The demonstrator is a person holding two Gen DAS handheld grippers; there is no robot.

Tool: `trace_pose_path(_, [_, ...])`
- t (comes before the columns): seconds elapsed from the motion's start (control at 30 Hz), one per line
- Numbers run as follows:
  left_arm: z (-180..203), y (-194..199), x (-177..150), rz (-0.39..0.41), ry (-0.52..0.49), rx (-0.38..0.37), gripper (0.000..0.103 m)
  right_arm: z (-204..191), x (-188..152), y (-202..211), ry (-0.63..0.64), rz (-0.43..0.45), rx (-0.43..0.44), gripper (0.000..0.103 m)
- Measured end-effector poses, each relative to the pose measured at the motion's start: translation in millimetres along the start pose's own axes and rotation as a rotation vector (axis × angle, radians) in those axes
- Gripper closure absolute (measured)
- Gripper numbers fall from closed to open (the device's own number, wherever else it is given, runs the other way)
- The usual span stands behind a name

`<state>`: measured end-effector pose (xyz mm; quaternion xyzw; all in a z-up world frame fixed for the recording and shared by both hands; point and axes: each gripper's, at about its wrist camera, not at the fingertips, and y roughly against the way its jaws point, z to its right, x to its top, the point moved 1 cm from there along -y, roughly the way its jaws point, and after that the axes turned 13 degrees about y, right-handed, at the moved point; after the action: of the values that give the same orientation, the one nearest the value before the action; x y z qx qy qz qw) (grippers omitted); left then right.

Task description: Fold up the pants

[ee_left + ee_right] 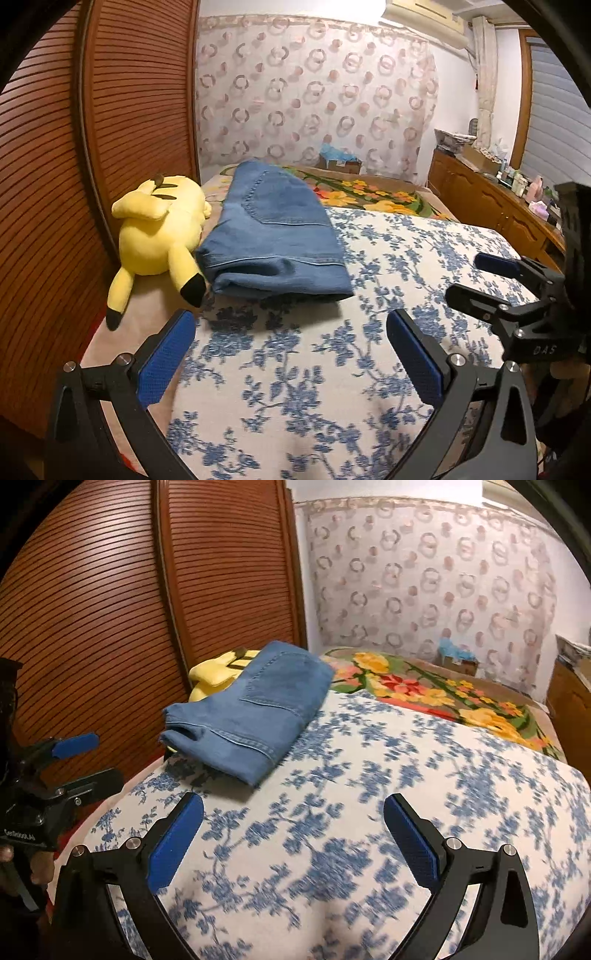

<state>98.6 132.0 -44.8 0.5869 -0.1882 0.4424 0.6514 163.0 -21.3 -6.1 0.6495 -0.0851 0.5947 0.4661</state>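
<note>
Plush toy (214, 672) half behind jeans (251, 712)

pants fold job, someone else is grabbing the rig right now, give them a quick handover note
Left gripper: open, nothing between the jaws, over the blue-flowered bedspread, short of the pants.
Right gripper: open and empty, also over the bedspread.
Pants: blue jeans folded into a compact stack near the left edge of the bed, beside the yellow plush toy; neither gripper touches them.
Done: the fold looks finished, with a back pocket on top and the edges roughly lined up.
Left: probably nothing beyond checking the stack is tidy; a hem at the near end sticks out slightly.
</note>
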Motion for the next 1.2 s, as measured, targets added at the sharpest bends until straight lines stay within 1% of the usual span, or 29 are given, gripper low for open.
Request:
trace_pose_path(0.23, [36.2, 1.7, -5.9, -0.011, -0.039, -0.039, 0.000, 17.4, -18.1, 45.8, -0.049, 0.025, -0.067, 0.005])
trace_pose_path(0.67, [116.6, 8.2, -15.0, -0.035, -0.125, -0.128, 0.000, 49.3, -46.4, 119.4, -0.114, 0.038, -0.193, 0.005])
trace_pose_path(0.87, [148.0, 13.6, -15.9, -0.037, -0.158, -0.153, 0.000, 63.1, -57.0, 147.5, -0.146, 0.059, -0.220, 0.005])
trace_pose_path(1.0, [168.2, 23.1, -15.1, -0.016, -0.182, -0.167, 0.000, 71.9, -61.6, 166.1, -0.156, 0.075, -0.243, 0.005])
trace_pose_path(1.2, [191.4, 40.3, -10.3, 0.009, -0.184, -0.188, 0.000, 81.2, -67.5, 199.4, -0.166, 0.094, -0.274, 0.005])
